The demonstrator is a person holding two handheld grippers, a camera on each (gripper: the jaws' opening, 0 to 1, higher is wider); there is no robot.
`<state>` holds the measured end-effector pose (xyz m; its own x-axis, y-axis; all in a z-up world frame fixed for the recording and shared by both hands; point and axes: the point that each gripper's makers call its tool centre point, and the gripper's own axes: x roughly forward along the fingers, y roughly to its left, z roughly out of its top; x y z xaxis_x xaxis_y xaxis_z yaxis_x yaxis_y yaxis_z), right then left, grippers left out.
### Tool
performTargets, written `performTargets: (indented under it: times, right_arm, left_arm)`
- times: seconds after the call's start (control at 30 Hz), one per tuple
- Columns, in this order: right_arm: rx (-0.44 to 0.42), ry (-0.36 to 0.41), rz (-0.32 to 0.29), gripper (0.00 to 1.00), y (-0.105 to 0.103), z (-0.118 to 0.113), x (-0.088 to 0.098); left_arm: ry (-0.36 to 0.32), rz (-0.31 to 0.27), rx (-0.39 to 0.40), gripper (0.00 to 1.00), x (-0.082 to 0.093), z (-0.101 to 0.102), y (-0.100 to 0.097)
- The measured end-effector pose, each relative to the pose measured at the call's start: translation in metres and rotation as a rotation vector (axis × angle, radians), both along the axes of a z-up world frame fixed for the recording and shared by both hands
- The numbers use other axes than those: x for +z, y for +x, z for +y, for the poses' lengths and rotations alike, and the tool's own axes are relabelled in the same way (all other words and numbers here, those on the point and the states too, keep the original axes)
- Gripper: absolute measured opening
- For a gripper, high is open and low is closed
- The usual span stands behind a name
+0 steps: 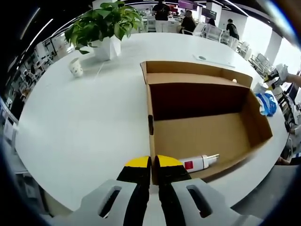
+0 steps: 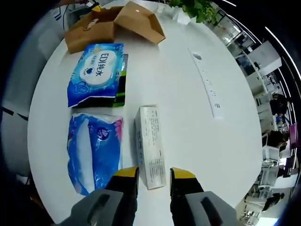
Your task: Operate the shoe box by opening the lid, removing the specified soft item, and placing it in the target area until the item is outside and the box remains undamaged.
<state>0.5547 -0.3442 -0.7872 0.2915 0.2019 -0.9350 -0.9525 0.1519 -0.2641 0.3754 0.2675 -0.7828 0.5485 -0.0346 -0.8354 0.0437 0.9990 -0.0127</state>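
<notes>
The open cardboard shoe box lies on the round white table, its lid folded back on the far side. A white tube with a red label rests inside along the near wall. My left gripper is shut on the box's near left wall. In the right gripper view the box sits far off at the top. My right gripper stands open, its jaws on either side of the near end of a white carton. A soft blue tissue pack lies left of the carton.
A blue wet-wipe pack lies on a dark green packet beyond the tissue pack. A white strip runs along the table. A potted plant and a paper cup stand far left of the box. People sit at the back.
</notes>
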Motion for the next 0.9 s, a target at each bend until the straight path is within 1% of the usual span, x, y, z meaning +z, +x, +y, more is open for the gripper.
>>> performTargets:
  times: [0.1, 0.2, 0.27, 0.33, 0.37, 0.47, 0.5, 0.53, 0.67, 0.7, 0.87, 0.9]
  right_arm:
    - [-0.042, 0.03, -0.013, 0.27, -0.004, -0.002, 0.008]
    - [-0.083, 0.055, -0.019, 0.28, -0.012, -0.004, 0.014]
    - [-0.133, 0.074, -0.018, 0.32, -0.018, -0.006, 0.016]
    - [-0.153, 0.102, -0.014, 0.35, -0.024, -0.006, 0.019]
    - [-0.154, 0.102, -0.014, 0.36, -0.025, -0.006, 0.02]
    - [-0.201, 0.114, -0.019, 0.39, -0.033, -0.01, 0.023]
    - [-0.207, 0.122, -0.021, 0.4, -0.033, -0.01, 0.023]
    - [-0.24, 0.138, -0.018, 0.41, -0.037, -0.011, 0.023]
    - [-0.305, 0.172, -0.016, 0.45, -0.045, -0.017, 0.022]
    - [-0.328, 0.183, -0.01, 0.46, -0.051, -0.017, 0.022]
    - [-0.368, 0.196, -0.008, 0.49, -0.07, -0.018, 0.019]
    - [-0.404, 0.208, 0.003, 0.5, -0.075, -0.018, 0.016]
  left_arm:
    - [0.001, 0.002, 0.002, 0.02, -0.001, 0.0, 0.0]
    - [-0.001, 0.002, 0.002, 0.02, -0.001, 0.001, 0.001]
    - [-0.002, 0.002, 0.003, 0.02, -0.002, 0.001, 0.001]
    - [-0.003, 0.003, 0.004, 0.02, -0.002, 0.0, 0.001]
    - [-0.003, 0.004, 0.003, 0.02, -0.001, 0.0, 0.001]
    - [-0.001, 0.005, 0.002, 0.02, -0.001, -0.001, 0.001]
    - [-0.001, 0.005, 0.002, 0.02, -0.001, -0.001, 0.001]
    - [-0.001, 0.005, 0.001, 0.02, -0.001, -0.002, 0.001]
    - [0.0, 0.005, -0.001, 0.02, -0.001, -0.002, 0.001]
    - [-0.001, 0.005, -0.001, 0.02, -0.001, -0.002, 0.001]
    - [0.0, 0.006, -0.004, 0.02, -0.001, -0.002, 0.001]
    - [-0.001, 0.006, -0.004, 0.02, -0.001, -0.002, 0.001]
